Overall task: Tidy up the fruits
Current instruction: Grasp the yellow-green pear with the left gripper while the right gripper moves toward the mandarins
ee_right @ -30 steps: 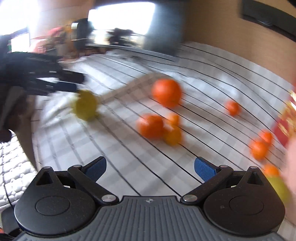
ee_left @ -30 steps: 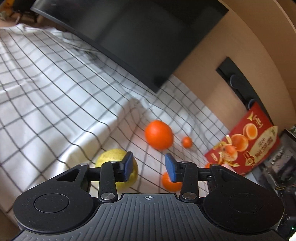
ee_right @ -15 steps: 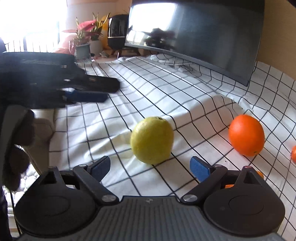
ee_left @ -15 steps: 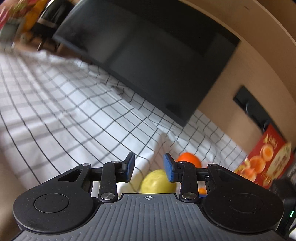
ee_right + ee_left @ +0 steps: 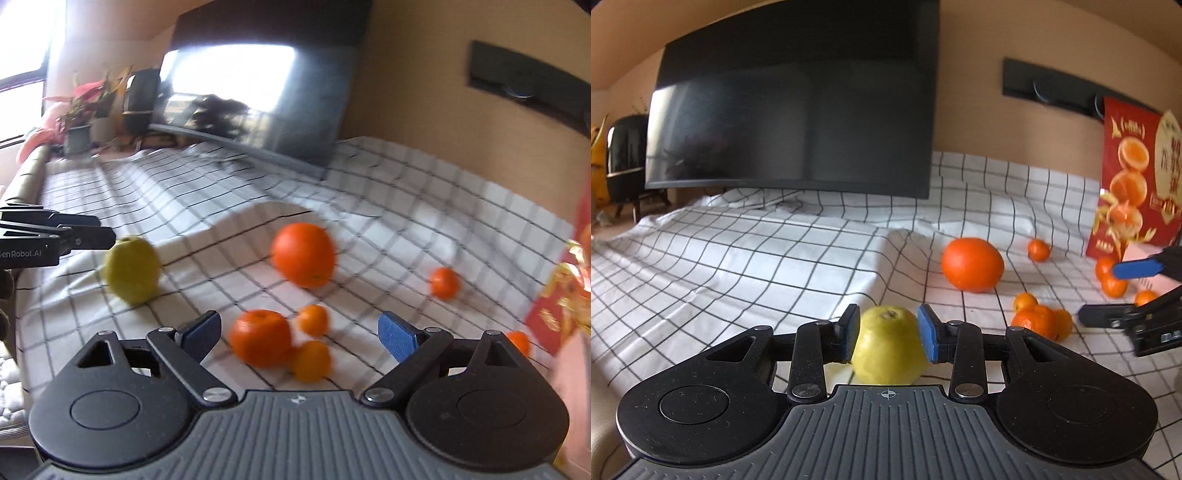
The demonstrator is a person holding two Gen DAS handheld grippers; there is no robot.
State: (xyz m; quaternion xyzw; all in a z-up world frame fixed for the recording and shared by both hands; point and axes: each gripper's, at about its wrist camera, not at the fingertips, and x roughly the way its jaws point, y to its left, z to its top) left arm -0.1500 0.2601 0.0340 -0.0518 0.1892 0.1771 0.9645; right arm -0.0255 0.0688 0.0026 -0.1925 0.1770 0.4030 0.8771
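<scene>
L tongs (image 5: 888,334) astride yellow fruit (image 5: 888,347), R tongs (image 5: 299,332) open.

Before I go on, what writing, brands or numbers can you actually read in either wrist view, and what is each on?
"enRobot.AI": on the body of the left gripper, first letter cut off by the frame edge.
"DA": partial letters on the right gripper.
Red orange-print package: yellow and white characters, too blurred to read.
Nothing else is legible.

Left tongs (image 5: 888,334) have moved to flank the yellow fruit (image 5: 888,347); right tongs (image 5: 299,334) swung rightward.
</scene>
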